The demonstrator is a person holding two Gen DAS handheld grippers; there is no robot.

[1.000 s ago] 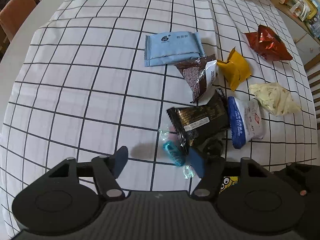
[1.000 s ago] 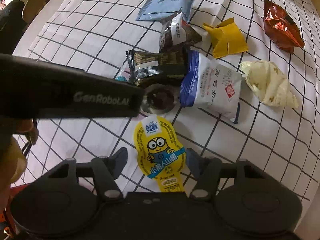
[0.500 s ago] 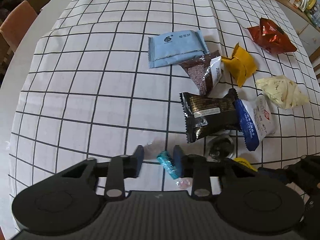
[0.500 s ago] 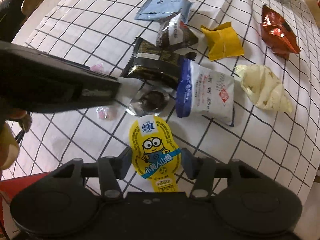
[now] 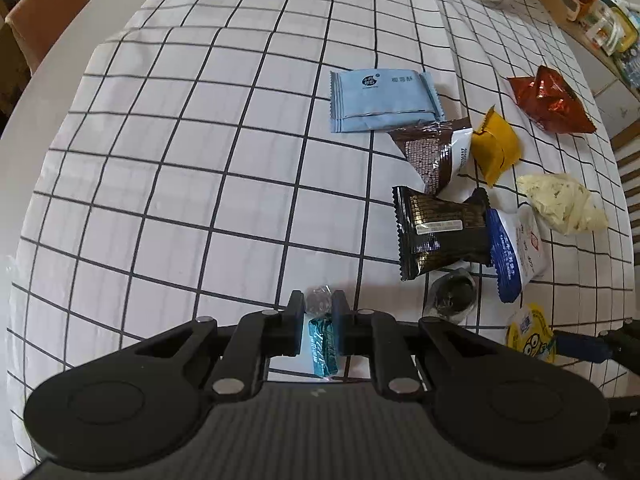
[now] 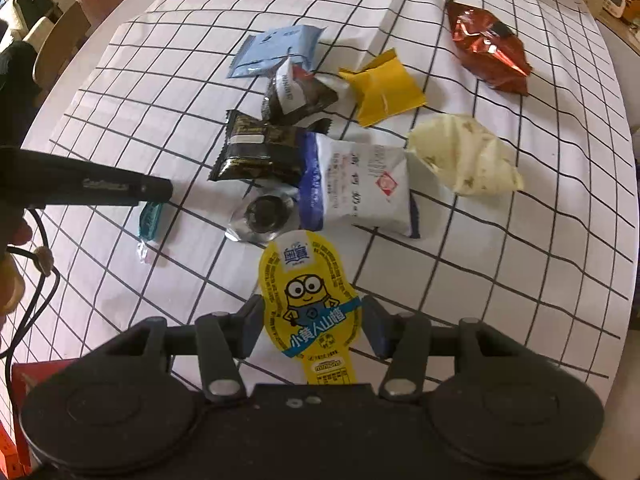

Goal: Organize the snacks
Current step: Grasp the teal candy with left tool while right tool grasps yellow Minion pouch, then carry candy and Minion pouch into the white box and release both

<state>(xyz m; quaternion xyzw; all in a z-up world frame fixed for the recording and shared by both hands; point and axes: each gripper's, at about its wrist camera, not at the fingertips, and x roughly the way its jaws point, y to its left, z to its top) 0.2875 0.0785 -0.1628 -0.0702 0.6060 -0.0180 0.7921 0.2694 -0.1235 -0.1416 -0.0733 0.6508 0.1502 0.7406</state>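
Note:
On the checked tablecloth (image 5: 200,160) lies a cluster of snacks. My left gripper (image 5: 318,304) points steeply down, shut on a small teal twist-wrapped candy (image 5: 323,340), which hangs from the same black gripper (image 6: 152,192) in the right wrist view as the teal candy (image 6: 149,220). My right gripper (image 6: 312,320) holds a yellow cartoon packet (image 6: 308,292) by its sides, lifted slightly off the cloth. That yellow packet (image 5: 528,334) shows at the lower right of the left wrist view.
Beyond the grippers lie a black packet (image 6: 260,152), a white-and-blue packet (image 6: 360,184), a round clear-wrapped dark cookie (image 6: 266,216), a brown packet (image 5: 432,152), a light blue packet (image 5: 380,100), yellow (image 6: 384,88), cream (image 6: 460,156) and red (image 6: 488,48) packets. Chairs (image 5: 40,20) stand left.
The left jaws closed from wide open onto the teal candy and shifted left. The right jaws closed on the yellow packet and raised it a little.

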